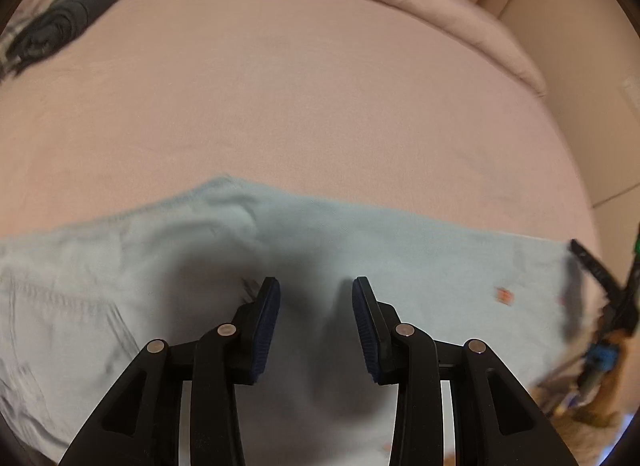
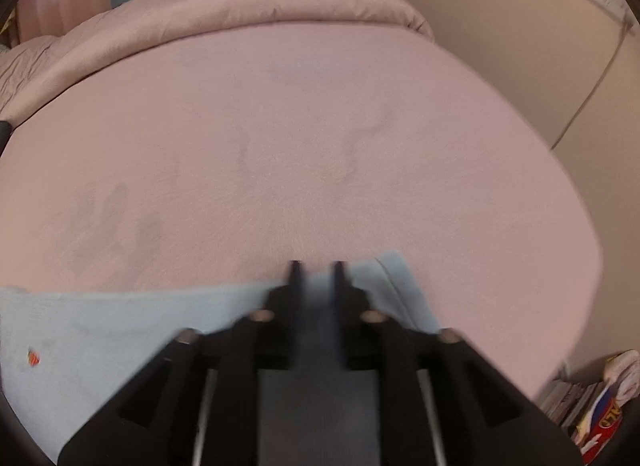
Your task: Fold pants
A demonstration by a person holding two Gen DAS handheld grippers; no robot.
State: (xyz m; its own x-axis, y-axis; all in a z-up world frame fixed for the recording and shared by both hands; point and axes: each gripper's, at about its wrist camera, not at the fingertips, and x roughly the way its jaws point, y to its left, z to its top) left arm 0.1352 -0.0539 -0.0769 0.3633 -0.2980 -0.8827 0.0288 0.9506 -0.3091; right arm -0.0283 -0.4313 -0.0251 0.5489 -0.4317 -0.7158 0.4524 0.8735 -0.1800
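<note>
The left gripper's fingers (image 1: pixel 268 318) stood apart with a clear gap between the blue pads, and nothing was pinched there; the left gripper (image 1: pixel 316 290) hovered over the pants (image 1: pixel 400 266), its shadow falling on the cloth just beneath and ahead of the tips. The right gripper (image 2: pixel 317 266) was blurred by motion, but its jaws also showed a gap, narrower than the left's, with no cloth visibly clamped between them. No earlier view was at hand, so I say only that both sets of jaws were parted and empty.

The pants, pale blue, lay spread flat on the pink bed sheet (image 2: pixel 320 145), running crosswise under both grippers. Beyond the left fingertips the far edge rose to a small peak; beyond the right fingertips a narrow end of the cloth reached just past the tips and off to their right. A small red mark (image 1: pixel 505 296) sat on the fabric to the right of the left fingers. A dark garment (image 1: pixel 68 21) lay well away, far beyond and left of the left gripper.

As I judged it, one placement looked finished and the hands were between grips. The next move called for each gripper to come down on an edge of the cloth, close on it, and carry it across for the following fold, keeping the layers even.
</note>
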